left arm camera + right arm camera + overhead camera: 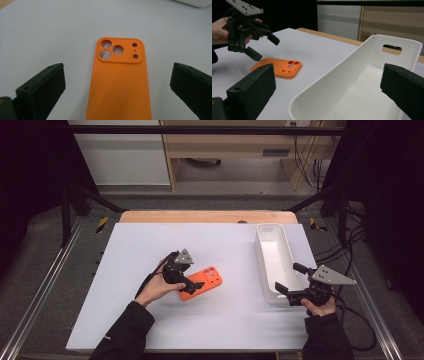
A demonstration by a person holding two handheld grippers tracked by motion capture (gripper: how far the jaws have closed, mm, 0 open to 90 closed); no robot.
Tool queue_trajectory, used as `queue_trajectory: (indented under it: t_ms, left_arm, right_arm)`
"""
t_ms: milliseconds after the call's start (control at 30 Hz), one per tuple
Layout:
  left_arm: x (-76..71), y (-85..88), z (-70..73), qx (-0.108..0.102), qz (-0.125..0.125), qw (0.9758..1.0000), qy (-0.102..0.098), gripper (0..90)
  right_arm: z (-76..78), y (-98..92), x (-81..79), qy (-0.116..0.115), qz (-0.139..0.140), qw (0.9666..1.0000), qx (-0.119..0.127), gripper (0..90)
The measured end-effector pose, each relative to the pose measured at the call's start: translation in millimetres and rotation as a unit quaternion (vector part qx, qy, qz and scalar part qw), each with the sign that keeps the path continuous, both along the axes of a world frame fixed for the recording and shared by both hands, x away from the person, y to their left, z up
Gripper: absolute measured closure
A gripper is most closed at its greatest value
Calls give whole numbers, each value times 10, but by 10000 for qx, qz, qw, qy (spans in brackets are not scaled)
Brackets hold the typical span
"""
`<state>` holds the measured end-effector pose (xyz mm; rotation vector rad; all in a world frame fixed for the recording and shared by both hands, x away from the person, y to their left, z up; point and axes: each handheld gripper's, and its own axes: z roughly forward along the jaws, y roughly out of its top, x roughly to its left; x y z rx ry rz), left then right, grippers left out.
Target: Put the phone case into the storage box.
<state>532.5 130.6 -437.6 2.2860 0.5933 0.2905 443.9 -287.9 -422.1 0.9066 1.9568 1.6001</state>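
- High view: the orange case (pixel 202 282) lies flat on the white table (pixel 150 320), left of the white bin (pixel 274 265).
- Left gripper (pixel 192 285) hangs over the case's near end, jaws spread wide to either side of it, not touching.
- Right gripper (pixel 290 282) sits at the bin's near end, jaws spread, holding nothing.

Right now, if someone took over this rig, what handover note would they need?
Left claw: open, jaws either side of the orange phone case, not closed on it.
Right claw: open, holding nothing, at the near end of the white bin.
Case lies flat on the white table, camera cutouts up; the bin looks empty.
Done: approach. Left: likely grasp the case and move it, perhaps into the bin.
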Motion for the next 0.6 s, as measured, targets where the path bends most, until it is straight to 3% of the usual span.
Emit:
queue_trajectory:
  t_ms: [600]
  left_arm:
    - [30,-53,-185,262,-4,9992,300,0]
  right_arm:
    - [-2,4,2,18,3,10000,2,5]
